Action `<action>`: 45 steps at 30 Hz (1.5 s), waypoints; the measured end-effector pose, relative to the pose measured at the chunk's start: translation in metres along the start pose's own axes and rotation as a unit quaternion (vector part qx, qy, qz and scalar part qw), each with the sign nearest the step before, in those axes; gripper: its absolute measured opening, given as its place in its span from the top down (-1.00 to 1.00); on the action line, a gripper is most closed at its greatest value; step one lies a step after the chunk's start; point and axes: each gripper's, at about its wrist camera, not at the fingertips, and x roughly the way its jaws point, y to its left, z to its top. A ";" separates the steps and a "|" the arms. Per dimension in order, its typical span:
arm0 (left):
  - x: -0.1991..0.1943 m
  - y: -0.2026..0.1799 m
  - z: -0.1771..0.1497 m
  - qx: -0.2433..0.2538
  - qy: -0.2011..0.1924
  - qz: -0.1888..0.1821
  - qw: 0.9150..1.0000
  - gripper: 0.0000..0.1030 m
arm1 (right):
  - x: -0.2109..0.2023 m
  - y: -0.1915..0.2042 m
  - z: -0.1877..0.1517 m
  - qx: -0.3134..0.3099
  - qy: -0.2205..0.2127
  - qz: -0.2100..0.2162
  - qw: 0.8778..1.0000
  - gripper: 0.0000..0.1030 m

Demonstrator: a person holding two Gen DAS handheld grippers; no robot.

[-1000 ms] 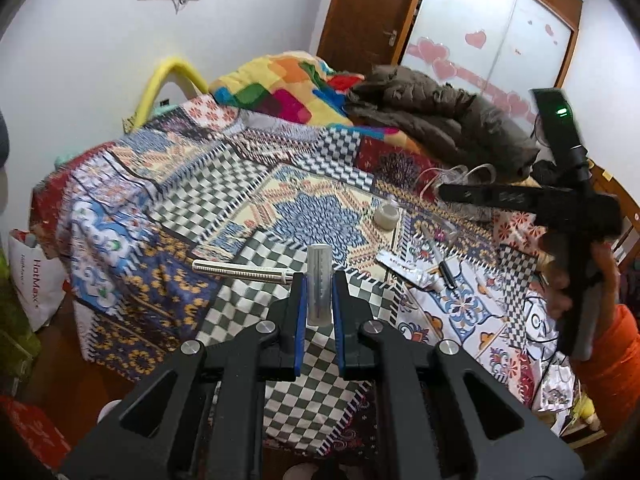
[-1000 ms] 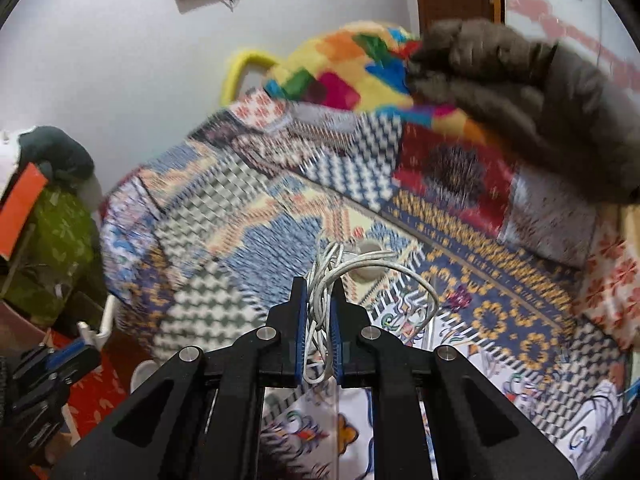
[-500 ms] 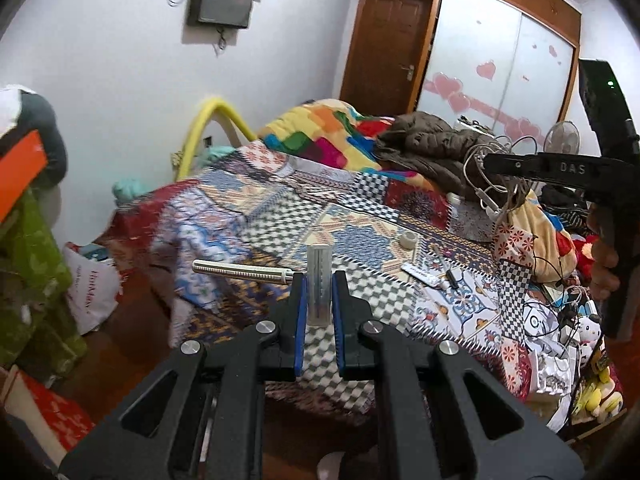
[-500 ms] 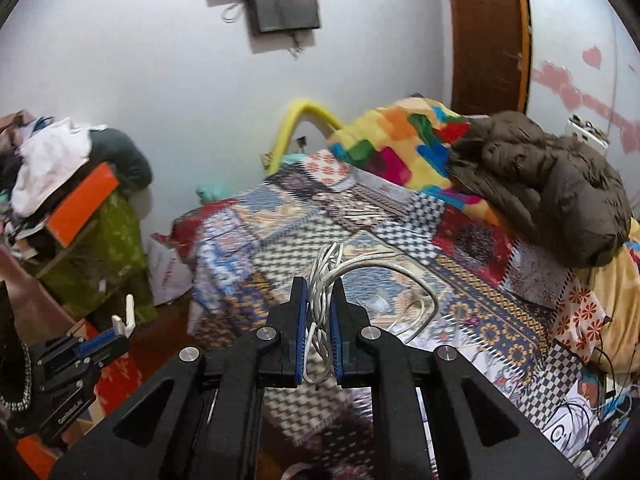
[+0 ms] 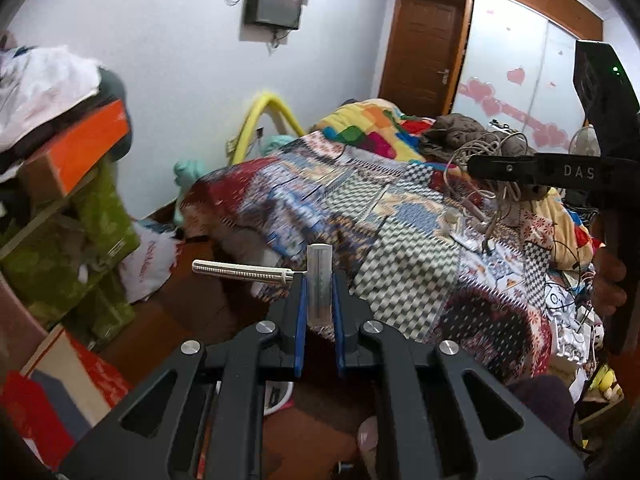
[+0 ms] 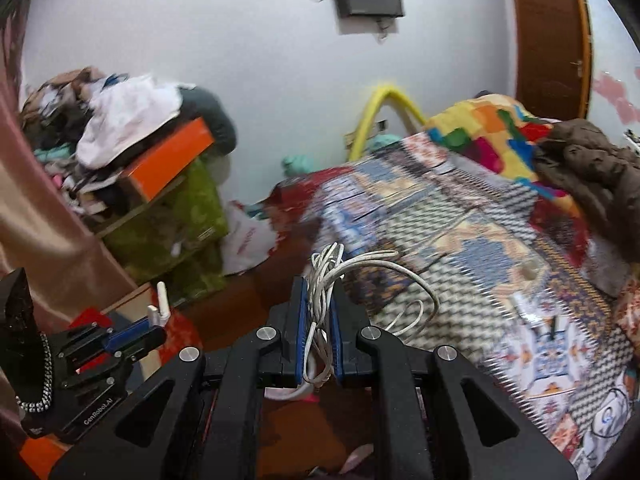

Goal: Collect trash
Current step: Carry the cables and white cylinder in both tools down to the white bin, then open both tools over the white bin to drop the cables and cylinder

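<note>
My left gripper (image 5: 319, 300) is shut on a grey-white comb (image 5: 319, 276) whose long toothed bar (image 5: 240, 270) sticks out to the left. It hangs over the floor beside the bed (image 5: 400, 216). My right gripper (image 6: 319, 308) is shut on a bundle of white cable (image 6: 332, 276) that loops out to the right, also off the bed's edge. The right gripper with its cable also shows in the left wrist view (image 5: 492, 168). The left gripper shows low left in the right wrist view (image 6: 156, 316).
A patterned quilt (image 6: 460, 240) covers the bed, with a small white cap (image 5: 451, 216), a blister strip (image 5: 466, 242) and a brown jacket (image 6: 592, 168) on it. A cluttered shelf with an orange box (image 5: 76, 152) and a white plastic bag (image 5: 148, 264) stand left.
Both grippers have pulled back from over the bed and swung left, each still holding its item. The shelf and floor have come into view.
</note>
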 end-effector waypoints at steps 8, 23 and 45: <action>-0.007 0.049 -0.029 -0.029 0.025 0.023 0.999 0.79 | 0.047 0.054 -0.026 -0.024 0.053 0.031 0.998 0.81; 0.042 0.097 -0.079 -0.069 0.112 0.044 0.990 0.79 | 0.174 0.107 -0.086 -0.065 0.209 0.050 0.974 0.81; 0.155 0.139 -0.115 -0.133 0.217 0.057 0.965 0.79 | 0.303 0.095 -0.109 -0.007 0.332 0.087 0.939 0.23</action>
